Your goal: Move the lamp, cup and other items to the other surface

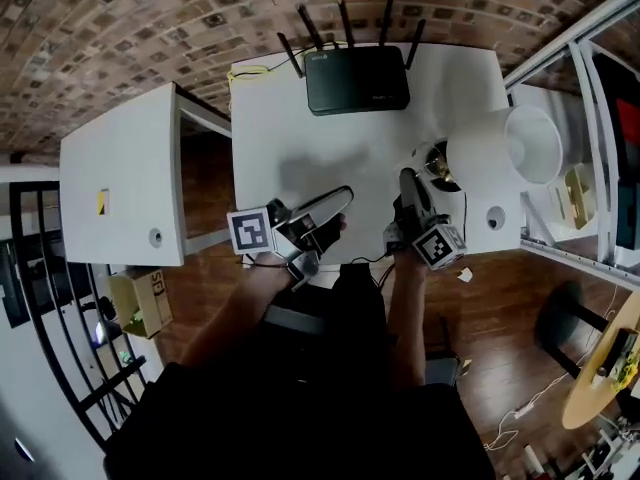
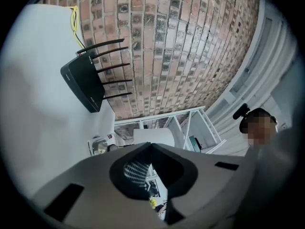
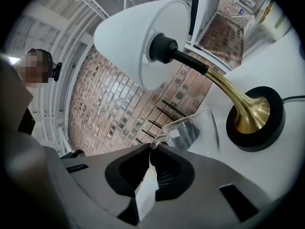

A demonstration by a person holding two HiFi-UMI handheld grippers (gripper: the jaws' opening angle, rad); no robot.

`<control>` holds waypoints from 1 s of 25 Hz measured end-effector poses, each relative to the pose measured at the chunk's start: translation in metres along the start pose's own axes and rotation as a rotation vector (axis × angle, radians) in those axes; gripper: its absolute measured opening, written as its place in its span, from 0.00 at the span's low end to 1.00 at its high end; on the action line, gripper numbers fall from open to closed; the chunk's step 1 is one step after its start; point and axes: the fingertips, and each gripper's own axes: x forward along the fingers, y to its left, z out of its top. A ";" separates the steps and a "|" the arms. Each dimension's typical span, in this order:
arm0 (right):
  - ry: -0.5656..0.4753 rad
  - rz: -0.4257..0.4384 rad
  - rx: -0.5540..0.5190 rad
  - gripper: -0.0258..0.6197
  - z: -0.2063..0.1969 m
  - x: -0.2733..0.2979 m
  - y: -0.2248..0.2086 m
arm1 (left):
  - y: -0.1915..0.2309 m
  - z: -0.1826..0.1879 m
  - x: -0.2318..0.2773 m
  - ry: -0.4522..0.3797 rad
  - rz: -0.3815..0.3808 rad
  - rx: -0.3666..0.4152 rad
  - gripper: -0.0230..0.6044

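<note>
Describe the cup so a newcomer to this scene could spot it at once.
On the white table by the brick wall, go to the right end, where a lamp with a white shade and brass stem stands. Beside its black base is the cup, its handle in the shut right gripper: the only clear glass thing there, unlike the black router.

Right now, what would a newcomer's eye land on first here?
The white-shaded lamp with a brass stem stands at the right of the white table. Beside it, the right gripper is shut on the handle of a glass cup. A black router sits at the table's far edge.
</note>
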 end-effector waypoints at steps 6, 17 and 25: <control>0.043 0.009 -0.067 0.08 -0.004 0.022 -0.029 | 0.017 -0.003 0.015 -0.020 0.058 -0.005 0.04; 0.096 0.015 -0.127 0.09 -0.013 0.046 -0.050 | 0.024 0.006 0.012 -0.087 0.102 0.006 0.04; 0.133 0.022 -0.084 0.16 -0.025 0.043 -0.047 | 0.023 0.002 0.003 -0.087 0.108 0.002 0.04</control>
